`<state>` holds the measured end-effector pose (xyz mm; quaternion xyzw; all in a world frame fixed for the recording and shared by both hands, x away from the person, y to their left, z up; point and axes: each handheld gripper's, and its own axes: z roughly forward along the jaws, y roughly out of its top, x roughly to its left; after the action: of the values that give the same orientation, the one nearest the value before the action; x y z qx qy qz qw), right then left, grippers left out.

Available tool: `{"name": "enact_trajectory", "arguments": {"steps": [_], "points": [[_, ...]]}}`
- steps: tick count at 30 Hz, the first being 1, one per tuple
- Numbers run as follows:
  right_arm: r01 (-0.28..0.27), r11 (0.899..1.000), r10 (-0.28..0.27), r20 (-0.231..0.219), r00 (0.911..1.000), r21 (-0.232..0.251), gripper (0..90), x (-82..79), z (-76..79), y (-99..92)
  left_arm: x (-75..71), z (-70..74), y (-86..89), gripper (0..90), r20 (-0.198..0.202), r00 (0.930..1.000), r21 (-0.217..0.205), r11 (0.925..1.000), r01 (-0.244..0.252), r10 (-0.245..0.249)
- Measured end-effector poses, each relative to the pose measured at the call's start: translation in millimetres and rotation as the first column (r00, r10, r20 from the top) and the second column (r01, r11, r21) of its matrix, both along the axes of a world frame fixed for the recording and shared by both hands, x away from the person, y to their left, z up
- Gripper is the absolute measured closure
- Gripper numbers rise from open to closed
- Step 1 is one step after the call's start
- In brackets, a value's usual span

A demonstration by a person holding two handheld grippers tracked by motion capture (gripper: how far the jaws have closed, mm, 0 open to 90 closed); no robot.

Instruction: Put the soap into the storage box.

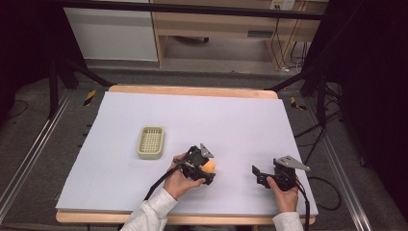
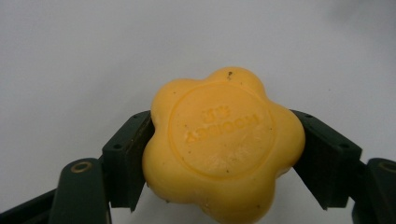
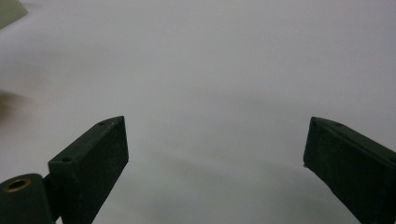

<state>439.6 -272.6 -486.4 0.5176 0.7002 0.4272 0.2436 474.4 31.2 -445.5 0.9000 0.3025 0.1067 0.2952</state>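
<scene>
Left gripper (image 2: 224,154) is clamped on yellow flower-shaped soap (image 2: 223,144); right gripper (image 3: 215,158) is held wide open, empty; soap could be squeezed out sideways by its rounded lobes.

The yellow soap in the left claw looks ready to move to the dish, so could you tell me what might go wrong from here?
1. The left claw grips the flower-shaped soap only on its rounded lobes, so it may slip or twist out.
2. The soap dish is small and light-looking; a low approach could knock it aside.
3. The right claw is open and apart from the dish, so nothing steadies it.
</scene>
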Motion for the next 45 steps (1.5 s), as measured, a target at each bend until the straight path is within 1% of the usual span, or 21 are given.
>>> {"name": "enact_trajectory", "arguments": {"steps": [5, 6, 7, 9, 12, 15, 17, 20, 22, 25, 27, 29, 30, 31, 32, 35, 37, 39, 45], "points": [[0.001, 1.000, -0.001, 0.001, 1.0000, -0.002, 7.1, 0.2, -0.1, 0.0, 0.1, 6.1, 10.2, 26.1, 0.007, 0.9999, -0.009, 0.9999, -0.014, 0.014], [0.001, 1.000, -0.001, 0.000, 1.0000, -0.002, 7.1, 0.2, -0.1, 0.0, 0.6, 7.1, 12.8, 26.1, 0.007, 0.9998, -0.016, 0.9997, -0.020, 0.020], [0.001, 1.000, -0.001, 0.000, 1.0000, -0.002, 7.1, 0.2, -0.1, 0.0, 0.6, 7.1, 12.8, 26.1, 0.007, 0.9998, -0.016, 0.9997, -0.020, 0.020], [0.001, 1.000, -0.001, 0.000, 1.0000, -0.001, 7.1, 0.2, -0.1, 0.0, 2.2, 9.2, 19.2, 26.1, 0.009, 0.9996, -0.016, 0.9996, -0.026, 0.026], [0.000, 1.000, 0.000, 0.001, 1.0000, -0.002, 7.0, 0.4, -0.1, -0.2, 2.8, 10.1, 23.4, 26.1, 0.013, 0.9993, -0.018, 0.9993, -0.034, 0.034], [-0.001, 1.000, 0.001, 0.001, 1.0000, -0.002, 7.0, 0.4, -0.1, -0.3, 3.5, 12.3, 32.5, 26.1, 0.017, 0.9988, -0.017, 0.9988, -0.046, 0.047], [0.002, 1.000, -0.002, 0.000, 1.0000, -0.001, 7.0, 0.3, -0.1, -0.2, 3.4, 12.7, 34.1, 26.1, 0.019, 0.9985, -0.018, 0.9986, -0.050, 0.051], [0.000, 1.000, 0.000, -0.001, 1.0000, -0.002, 7.1, 0.4, -0.1, -0.3, 3.5, 15.5, 43.9, 26.1, 0.026, 0.9973, -0.019, 0.9975, -0.069, 0.069], [0.001, 1.000, -0.001, -0.002, 1.0000, 0.000, 7.1, 0.5, -0.2, -0.3, 4.1, 17.2, 49.3, 26.1, 0.028, 0.9970, -0.016, 0.9973, -0.072, 0.072], [0.002, 1.000, -0.002, -0.003, 1.0000, 0.000, 7.1, 0.5, -0.1, -0.3, 4.9, 19.6, 55.0, 26.1, 0.033, 0.9952, -0.029, 0.9955, -0.091, 0.092], [0.001, 1.000, -0.001, -0.003, 1.0000, 0.001, 7.1, 0.4, -0.1, -0.4, 5.5, 22.4, 58.9, 26.1, 0.037, 0.9953, -0.026, 0.9958, -0.088, 0.089], [0.002, 1.000, -0.002, -0.001, 1.0000, 0.000, 7.1, 0.4, -0.1, -0.4, 5.7, 24.3, 62.0, 26.1, 0.041, 0.9940, -0.036, 0.9943, -0.100, 0.101], [0.002, 1.000, -0.002, -0.002, 1.0000, 0.001, 7.1, 0.4, -0.1, -0.3, 5.7, 24.3, 62.0, 26.1, 0.041, 0.9940, -0.036, 0.9943, -0.100, 0.101], [0.002, 1.000, -0.002, -0.001, 1.0000, 0.001, 7.1, 0.4, -0.1, -0.3, 6.7, 27.3, 67.2, 26.1, 0.042, 0.9934, -0.031, 0.9940, -0.105, 0.106], [0.003, 1.000, -0.003, -0.003, 1.0000, 0.002, 7.1, 0.2, 0.0, -0.3, 7.2, 27.6, 68.7, 26.1, 0.047, 0.9926, -0.034, 0.9933, -0.110, 0.112], [0.002, 1.000, -0.002, -0.003, 1.0000, 0.002, 7.2, 0.2, 0.0, -0.2, 8.2, 28.6, 72.8, 26.1, 0.047, 0.9913, -0.035, 0.9920, -0.121, 0.123], [0.001, 1.000, -0.001, -0.003, 1.0000, 0.002, 7.3, 0.2, 0.0, -0.2, 10.3, 28.9, 79.1, 26.1, 0.041, 0.9900, -0.032, 0.9905, -0.134, 0.135], [0.001, 1.000, -0.001, -0.005, 1.0000, 0.002, 7.3, 0.2, 0.1, -0.3, 12.1, 30.0, 83.9, 26.1, 0.043, 0.9877, -0.037, 0.9882, -0.149, 0.150], [-0.001, 1.000, 0.001, 0.000, 1.0000, -0.002, 7.3, 0.4, -0.1, -0.3, 15.1, 34.4, 93.8, 26.1, 0.048, 0.9832, -0.057, 0.9832, -0.173, 0.176]]}}
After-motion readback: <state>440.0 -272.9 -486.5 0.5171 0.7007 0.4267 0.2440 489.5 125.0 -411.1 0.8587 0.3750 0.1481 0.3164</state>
